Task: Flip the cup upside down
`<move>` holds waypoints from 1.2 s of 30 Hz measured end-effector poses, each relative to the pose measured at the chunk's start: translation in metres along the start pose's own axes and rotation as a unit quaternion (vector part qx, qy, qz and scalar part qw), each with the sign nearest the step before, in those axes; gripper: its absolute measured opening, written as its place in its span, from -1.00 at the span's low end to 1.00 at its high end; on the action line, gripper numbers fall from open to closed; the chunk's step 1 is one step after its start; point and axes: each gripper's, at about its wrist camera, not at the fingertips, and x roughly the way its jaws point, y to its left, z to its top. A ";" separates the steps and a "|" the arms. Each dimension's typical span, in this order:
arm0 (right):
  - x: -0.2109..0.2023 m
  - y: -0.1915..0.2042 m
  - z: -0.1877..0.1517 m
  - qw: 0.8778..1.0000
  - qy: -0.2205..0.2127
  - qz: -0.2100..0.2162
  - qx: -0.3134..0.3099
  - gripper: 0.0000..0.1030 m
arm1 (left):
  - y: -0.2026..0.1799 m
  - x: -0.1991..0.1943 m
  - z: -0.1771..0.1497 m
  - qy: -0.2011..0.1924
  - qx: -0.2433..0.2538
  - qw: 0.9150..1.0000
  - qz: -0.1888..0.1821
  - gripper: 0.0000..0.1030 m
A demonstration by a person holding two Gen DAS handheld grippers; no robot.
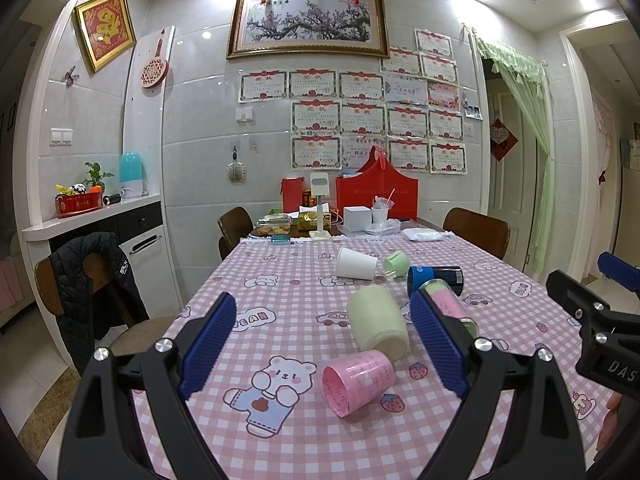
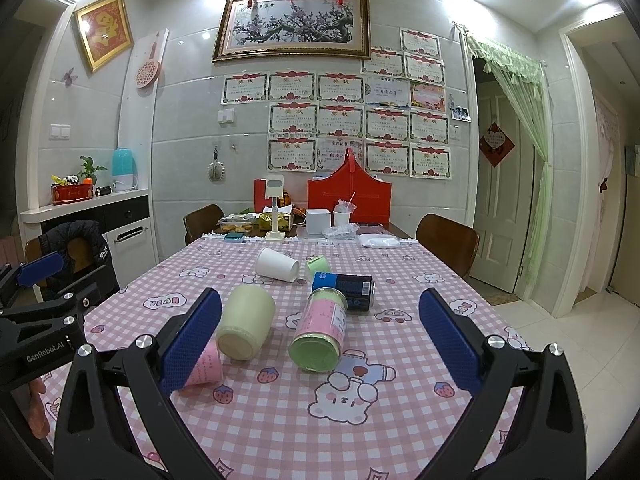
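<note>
Several cups lie on their sides on the pink checked tablecloth [image 1: 280, 432]. A pink cup [image 1: 358, 382] lies nearest my left gripper [image 1: 324, 344], its mouth facing me; it is partly hidden behind a finger in the right wrist view [image 2: 206, 364]. A cream cup [image 1: 378, 322] [image 2: 246, 322], a pink-and-green jar [image 2: 322, 330] [image 1: 452, 308], a dark blue can [image 1: 438, 278] [image 2: 346, 286], a white paper cup [image 1: 356, 264] [image 2: 277, 265] and a small green cup [image 1: 396, 263] [image 2: 318, 265] lie beyond. My right gripper [image 2: 320, 340] hovers before the jar. Both grippers are open and empty.
Boxes, a red bag [image 1: 378, 196], a white stand [image 1: 320, 208] and snacks crowd the table's far end. Wooden chairs stand at the left [image 1: 234, 226] and right [image 1: 476, 230]; one near left holds a dark jacket [image 1: 92, 276]. A doorway with a green curtain [image 1: 528, 140] is at the right.
</note>
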 end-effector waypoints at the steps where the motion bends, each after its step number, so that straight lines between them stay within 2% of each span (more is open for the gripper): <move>1: 0.000 0.000 0.000 1.000 0.000 0.000 0.000 0.85 | 0.000 0.000 0.000 0.000 0.000 1.000 0.000 0.69; 20: 0.006 -0.001 -0.007 1.000 0.008 -0.001 0.002 0.85 | 0.001 0.005 -0.008 0.006 -0.001 1.000 -0.001 0.69; 36: 0.019 0.000 -0.007 1.000 0.019 0.000 0.004 0.85 | 0.003 0.028 -0.009 0.018 0.003 1.000 0.002 0.69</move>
